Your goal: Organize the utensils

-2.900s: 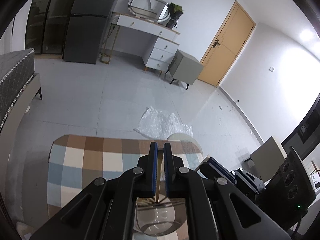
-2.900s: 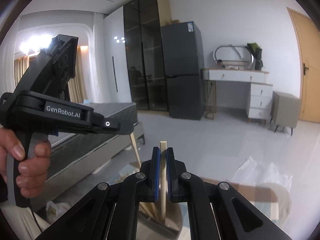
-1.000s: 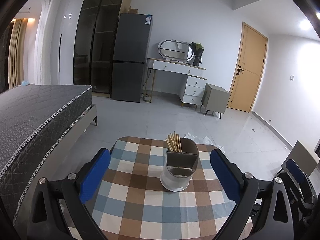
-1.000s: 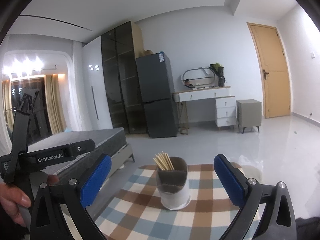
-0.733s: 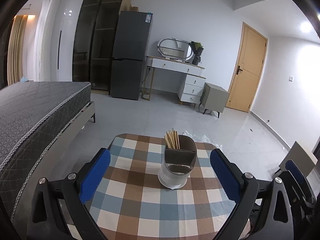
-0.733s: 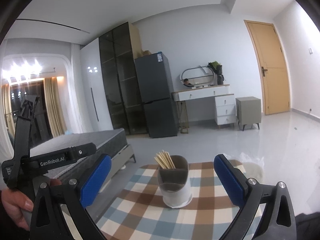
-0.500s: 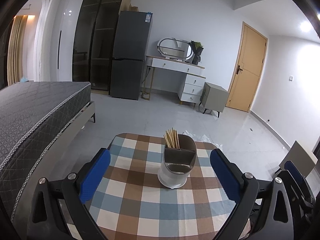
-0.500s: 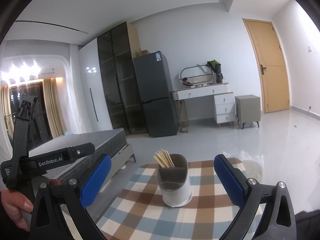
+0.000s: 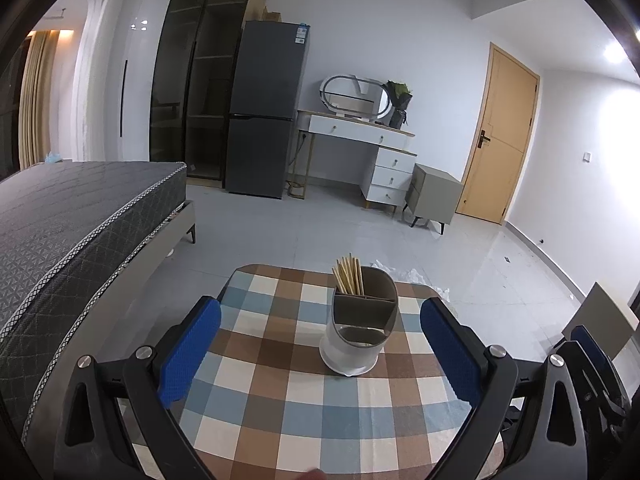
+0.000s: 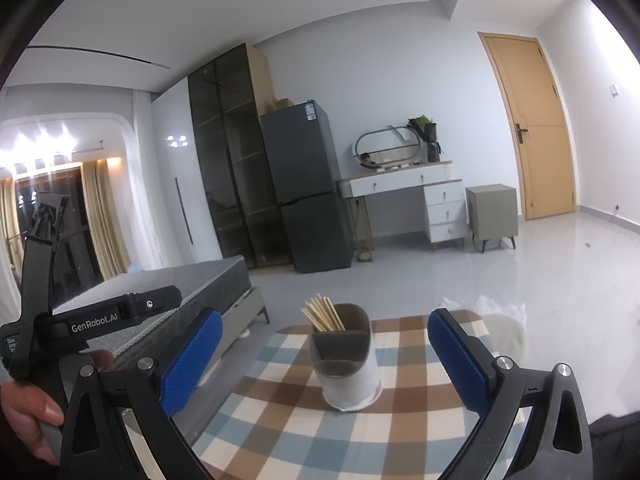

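Chopsticks (image 9: 349,276) in holder (image 9: 360,322) | beyond both jaws, untouched | jaws spread wide

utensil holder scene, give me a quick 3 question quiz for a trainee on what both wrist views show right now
1. True or false: the left gripper is shut on a chopstick.
2. Which compartment of the utensil holder holds the chopsticks? A) the back left one B) the front one C) none
3. Fill in: the holder stands on a table covered with a ______ cloth.

Key
1. False: both it and the right gripper are wide open and hold nothing.
2. A
3. checked
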Motion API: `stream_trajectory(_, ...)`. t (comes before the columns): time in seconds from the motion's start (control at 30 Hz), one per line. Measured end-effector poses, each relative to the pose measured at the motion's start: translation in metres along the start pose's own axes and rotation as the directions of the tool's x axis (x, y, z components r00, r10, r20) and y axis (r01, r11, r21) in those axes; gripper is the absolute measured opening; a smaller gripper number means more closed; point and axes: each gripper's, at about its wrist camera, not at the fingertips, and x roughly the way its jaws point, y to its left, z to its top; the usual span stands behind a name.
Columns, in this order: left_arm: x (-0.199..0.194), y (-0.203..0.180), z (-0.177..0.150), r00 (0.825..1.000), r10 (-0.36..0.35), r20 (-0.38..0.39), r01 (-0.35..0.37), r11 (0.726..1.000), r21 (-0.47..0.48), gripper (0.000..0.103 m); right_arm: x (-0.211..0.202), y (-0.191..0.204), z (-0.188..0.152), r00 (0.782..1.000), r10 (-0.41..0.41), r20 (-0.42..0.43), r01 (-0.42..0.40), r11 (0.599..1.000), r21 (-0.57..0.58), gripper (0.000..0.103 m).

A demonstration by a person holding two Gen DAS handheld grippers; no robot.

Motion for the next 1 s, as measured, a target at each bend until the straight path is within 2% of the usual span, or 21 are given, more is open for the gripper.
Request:
stream_trajectory(0.07, 0.0001, 0.0014, -0.0001, 1.000, 0.018, 0.003, -0.018, 1.000, -0.006, 0.097, -0.0005, -0.0001, -0.0004, 1.000, -0.003, 0.003, 0.003, 1.000, 0.001, 0.103)
stream_trajectory(1.0, 0.0017, 0.0035, -0.0028, 1.000, -0.012, -0.013, 0.012, 1.000, -0.019, 0.097, -0.0028, -0.0035, -0.0011, 1.000, 0.001, -0.005, -0.001, 1.000, 0.010, 0.103)
